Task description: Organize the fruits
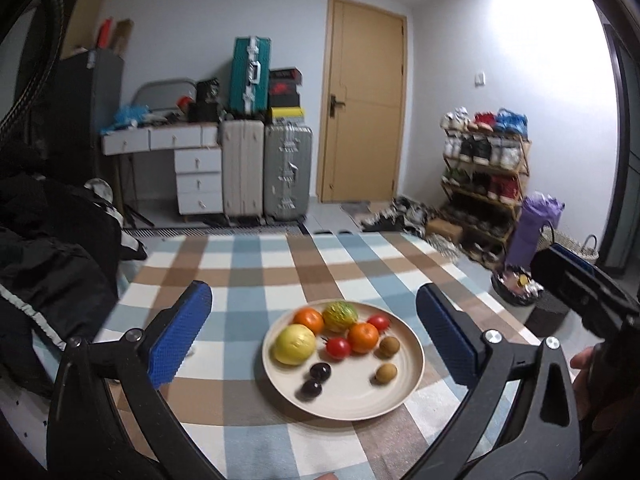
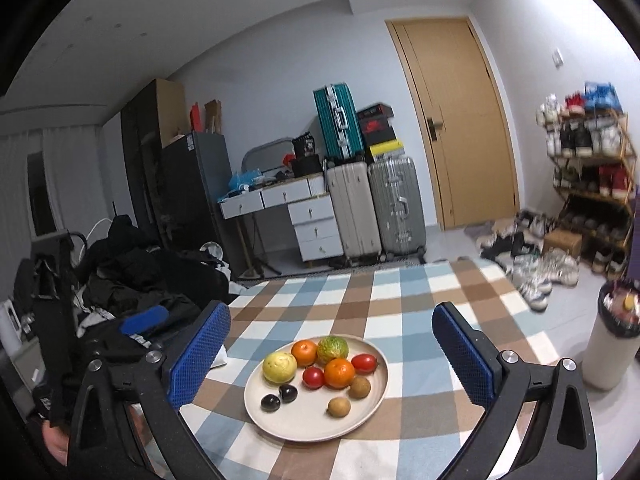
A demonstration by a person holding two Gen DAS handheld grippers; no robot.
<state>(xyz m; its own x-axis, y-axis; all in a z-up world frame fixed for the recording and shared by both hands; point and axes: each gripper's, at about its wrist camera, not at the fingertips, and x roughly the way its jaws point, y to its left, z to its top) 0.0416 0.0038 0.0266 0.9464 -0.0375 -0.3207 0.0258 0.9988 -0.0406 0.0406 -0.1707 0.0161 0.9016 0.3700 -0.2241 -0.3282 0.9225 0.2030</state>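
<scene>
Here, round plate, checked cloth, smooth fruits

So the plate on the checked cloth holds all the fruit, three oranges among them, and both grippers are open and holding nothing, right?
Not quite: the plate holds two oranges, not three, as the right wrist view shows. The rest stands: left gripper and right gripper are open and hold nothing.
</scene>
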